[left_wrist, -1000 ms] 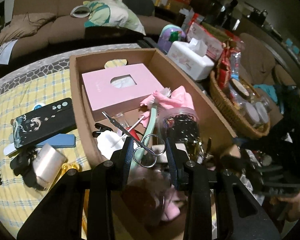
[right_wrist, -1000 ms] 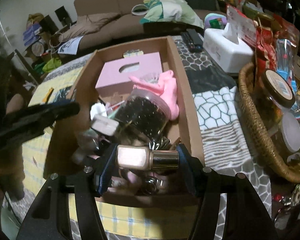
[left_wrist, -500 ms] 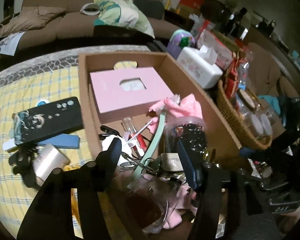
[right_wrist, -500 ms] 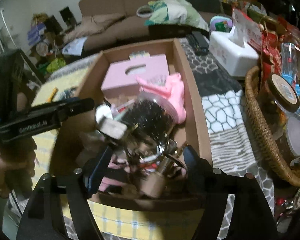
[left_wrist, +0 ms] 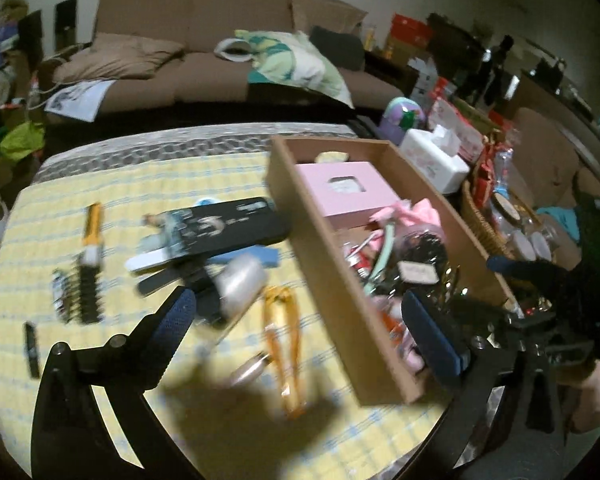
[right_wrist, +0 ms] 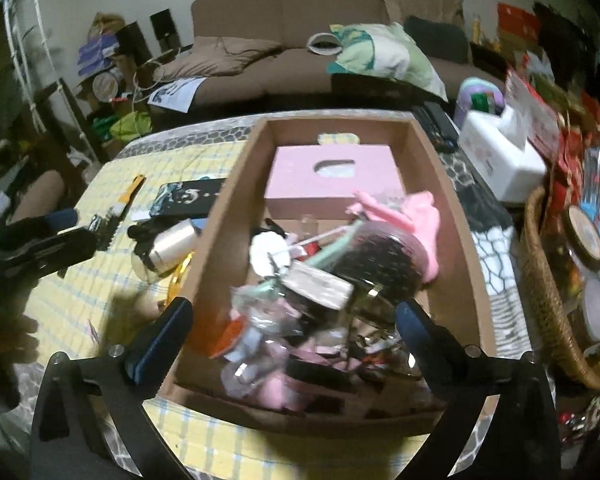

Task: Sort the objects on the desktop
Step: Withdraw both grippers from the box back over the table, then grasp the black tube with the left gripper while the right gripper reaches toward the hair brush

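Observation:
My left gripper (left_wrist: 300, 322) hangs over the yellow checked cloth beside the cardboard box (left_wrist: 340, 292), its jaws opening wide with nothing between them. Under it lie an orange clip (left_wrist: 286, 344), a silver cylinder (left_wrist: 240, 284) and a black phone case (left_wrist: 228, 228). My right gripper (right_wrist: 292, 330) hovers above the near end of the box (right_wrist: 220, 240), jaws also opening and empty. The box holds a pink carton (right_wrist: 332, 176), a jar of dark contents (right_wrist: 384, 268), pink cloth (right_wrist: 414, 216) and several small cosmetics, blurred.
On the cloth further left lie a comb (left_wrist: 80, 296), a yellow knife (left_wrist: 92, 228) and nail files (left_wrist: 156, 260). A wicker basket (right_wrist: 548, 280) of jars and a white tissue box (right_wrist: 500, 160) stand right of the box. A brown sofa fills the background.
Both grippers opened. The left one let the scissors go into the box and swung left over the cloth. The right one dropped its small bottle into the box and drew back.

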